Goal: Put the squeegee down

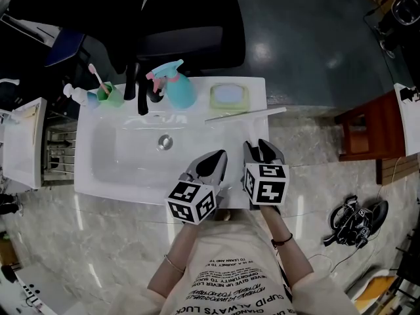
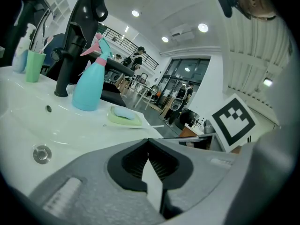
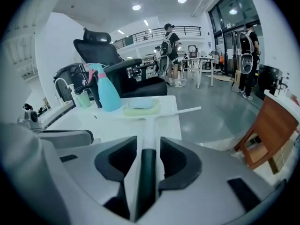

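Note:
A white squeegee point(image 1: 243, 114) lies on the right rim of the white sink point(image 1: 105, 182), its blade crossways just in front of the soap dish. Its handle point(image 3: 149, 125) runs back toward me, white and then dark. My right gripper point(image 1: 262, 148) stands at that handle, and the right gripper view shows the handle between its jaws point(image 3: 149, 142) with the pads apart from it: open. My left gripper point(image 1: 213, 161) hovers over the sink's front right part, its tips point(image 2: 148, 139) meeting with nothing between them. The squeegee blade point(image 2: 154, 125) shows as a thin white strip in the left gripper view.
Along the sink's back edge stand a black faucet point(image 1: 141, 90), a teal spray bottle point(image 1: 177, 87), a green soap dish point(image 1: 228, 97), a green cup point(image 1: 111, 96) and a pump bottle point(image 1: 82, 96). A black office chair point(image 1: 190, 25) stands behind, a wooden stool point(image 1: 367, 136) to the right.

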Action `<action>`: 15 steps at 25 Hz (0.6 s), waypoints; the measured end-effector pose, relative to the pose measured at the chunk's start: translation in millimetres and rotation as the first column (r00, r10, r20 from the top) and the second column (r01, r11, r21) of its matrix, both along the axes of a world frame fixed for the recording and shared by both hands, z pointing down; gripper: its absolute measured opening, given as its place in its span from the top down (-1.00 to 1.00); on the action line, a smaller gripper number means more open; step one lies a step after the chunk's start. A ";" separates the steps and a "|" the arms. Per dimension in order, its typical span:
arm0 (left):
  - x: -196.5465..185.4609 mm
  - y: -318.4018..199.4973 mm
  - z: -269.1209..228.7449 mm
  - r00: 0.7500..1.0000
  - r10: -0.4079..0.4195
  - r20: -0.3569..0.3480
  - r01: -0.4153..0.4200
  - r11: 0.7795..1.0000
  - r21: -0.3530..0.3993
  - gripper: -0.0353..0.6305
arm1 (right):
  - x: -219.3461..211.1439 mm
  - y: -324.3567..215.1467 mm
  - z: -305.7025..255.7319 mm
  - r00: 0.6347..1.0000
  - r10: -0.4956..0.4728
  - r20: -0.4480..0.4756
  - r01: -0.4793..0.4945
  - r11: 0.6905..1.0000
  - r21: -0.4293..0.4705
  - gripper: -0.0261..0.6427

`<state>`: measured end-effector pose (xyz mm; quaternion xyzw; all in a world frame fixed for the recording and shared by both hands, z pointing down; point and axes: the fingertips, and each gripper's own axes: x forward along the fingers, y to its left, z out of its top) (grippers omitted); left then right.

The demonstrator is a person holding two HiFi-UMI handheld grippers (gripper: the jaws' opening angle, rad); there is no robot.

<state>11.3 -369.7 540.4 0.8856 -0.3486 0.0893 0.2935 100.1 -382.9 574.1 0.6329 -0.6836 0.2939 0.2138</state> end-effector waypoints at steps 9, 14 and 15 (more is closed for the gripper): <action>1.8 -3.0 -25.7 1.000 0.003 -0.003 -0.002 0.997 0.076 0.83 | 3.5 -1.2 -30.2 0.999 -0.023 0.033 0.019 0.994 0.107 0.54; 4.2 -6.3 -45.9 1.000 0.003 -0.019 0.000 0.991 0.134 0.83 | 4.1 1.5 -46.1 0.997 -0.060 0.040 0.053 0.987 0.150 0.73; 4.5 -7.0 -50.3 1.000 0.003 -0.022 0.000 0.989 0.147 0.83 | 4.1 2.0 -49.8 0.997 -0.068 0.040 0.061 0.985 0.160 0.76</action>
